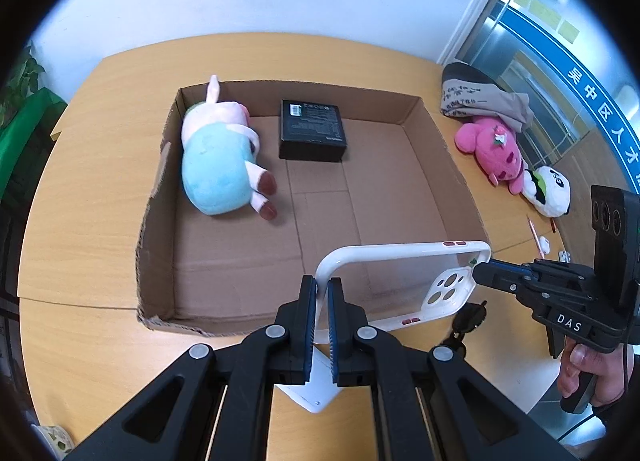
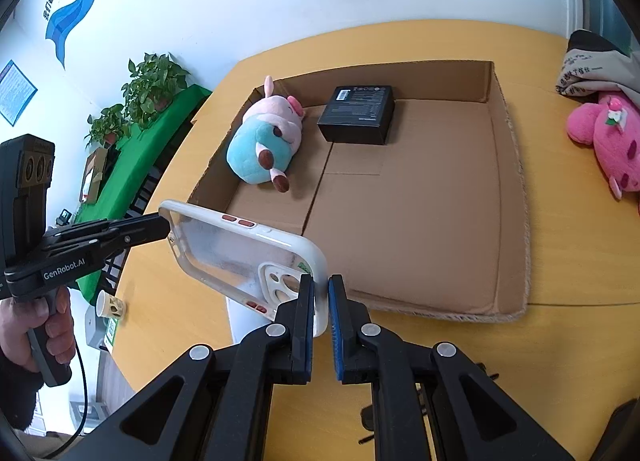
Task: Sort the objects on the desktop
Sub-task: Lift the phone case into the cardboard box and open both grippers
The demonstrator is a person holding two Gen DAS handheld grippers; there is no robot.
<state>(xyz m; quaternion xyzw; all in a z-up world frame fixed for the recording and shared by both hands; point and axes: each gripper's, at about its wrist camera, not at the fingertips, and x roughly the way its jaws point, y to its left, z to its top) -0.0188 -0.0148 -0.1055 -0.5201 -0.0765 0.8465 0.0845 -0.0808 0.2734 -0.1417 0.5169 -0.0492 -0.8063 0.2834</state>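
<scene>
A clear phone case (image 1: 400, 281) with a white rim hangs level above the near edge of an open cardboard box (image 1: 304, 93). My left gripper (image 1: 320, 293) is shut on the rim at one short end. My right gripper (image 2: 321, 297) is shut on the rim at the camera-cutout end; in the left wrist view its fingertips (image 1: 482, 275) meet that end. The case (image 2: 240, 249) spans between both grippers. Inside the box (image 2: 508, 165) lie a pink pig plush in a blue outfit (image 1: 220, 157) and a black carton (image 1: 312, 129).
On the wooden table right of the box lie a pink plush (image 1: 496, 149), a panda plush (image 1: 548, 189), a printed cloth bag (image 1: 476, 97) and a pen (image 1: 534, 233). A dark object (image 1: 468, 321) and a white item (image 1: 316, 385) lie below the case. A paper cup (image 2: 110, 305) stands left.
</scene>
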